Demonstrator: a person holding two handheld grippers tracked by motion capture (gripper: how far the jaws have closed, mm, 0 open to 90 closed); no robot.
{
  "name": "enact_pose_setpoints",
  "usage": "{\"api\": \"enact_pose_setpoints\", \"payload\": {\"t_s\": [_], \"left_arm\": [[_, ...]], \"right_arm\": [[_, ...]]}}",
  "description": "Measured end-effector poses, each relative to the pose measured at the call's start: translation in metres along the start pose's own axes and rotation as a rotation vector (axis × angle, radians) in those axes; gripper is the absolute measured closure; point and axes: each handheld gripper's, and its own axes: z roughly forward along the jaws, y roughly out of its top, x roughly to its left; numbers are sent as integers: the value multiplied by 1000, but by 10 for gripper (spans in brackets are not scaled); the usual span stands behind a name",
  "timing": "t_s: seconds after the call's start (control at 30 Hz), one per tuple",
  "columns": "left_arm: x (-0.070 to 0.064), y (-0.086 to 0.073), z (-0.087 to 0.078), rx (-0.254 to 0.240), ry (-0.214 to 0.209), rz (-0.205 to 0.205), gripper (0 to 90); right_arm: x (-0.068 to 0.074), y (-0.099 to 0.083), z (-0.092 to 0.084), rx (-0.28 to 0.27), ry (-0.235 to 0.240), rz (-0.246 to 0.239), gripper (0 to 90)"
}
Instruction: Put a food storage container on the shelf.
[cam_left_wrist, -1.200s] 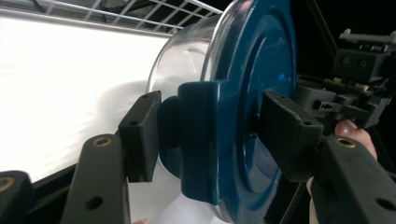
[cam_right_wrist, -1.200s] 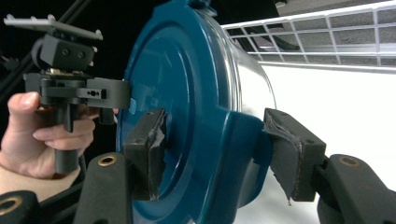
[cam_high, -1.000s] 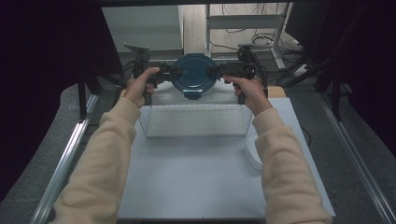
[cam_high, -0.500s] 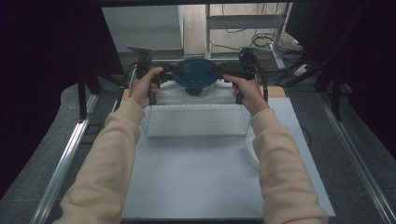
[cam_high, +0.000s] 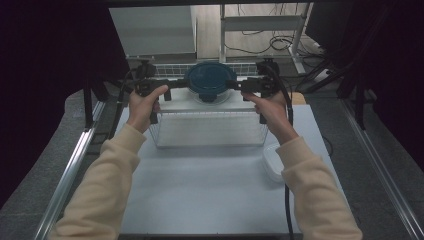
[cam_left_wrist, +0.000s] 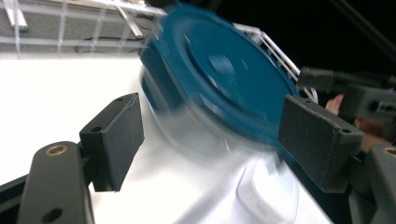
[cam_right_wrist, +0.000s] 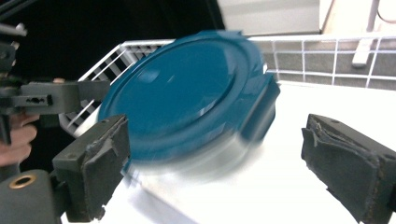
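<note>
At the far end of the white table (cam_high: 210, 195), in the high view, a round clear container with a teal lid (cam_high: 210, 80) sits in a white wire basket (cam_high: 207, 127), between the left gripper (cam_high: 181, 90) and the right gripper (cam_high: 234, 85). Both tools point inward at the lid's rim from opposite sides; their tips are too small and dark here to tell contact. A white lidded tub (cam_high: 272, 162) lies near the right sleeve, partly hidden by it.

In the left gripper view, the left gripper (cam_left_wrist: 210, 135) has its jaws spread wide, having just been opening. The teal-lidded container (cam_left_wrist: 219, 79) lies between and beyond the pads, blurred, with no pad pressing on it. Its clear body is hard to make out against the white.

In the right gripper view, the right gripper (cam_right_wrist: 215, 163) likewise stands apart after just opening. The lid (cam_right_wrist: 187, 88) is smeared by motion, its lower edge near the left pad, the other pad well clear. The left gripper (cam_right_wrist: 51, 98) shows beyond, partly cut off.
</note>
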Motion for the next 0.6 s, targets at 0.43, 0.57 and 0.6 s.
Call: {"api": "enact_pose_setpoints", "payload": {"t_s": [0.43,0.57,0.6], "left_arm": [[-26,-110,-49,26,40,202,230],[-21,-138,-57,32,58,205,230],[-19,-145,-60,34,70,202,229]], "right_arm": [[5,-87,-58,9,41,-148,177],[-2,-118,-67,39,28,-153,191],[-3,-123,-68,44,24,-155,195]]}}
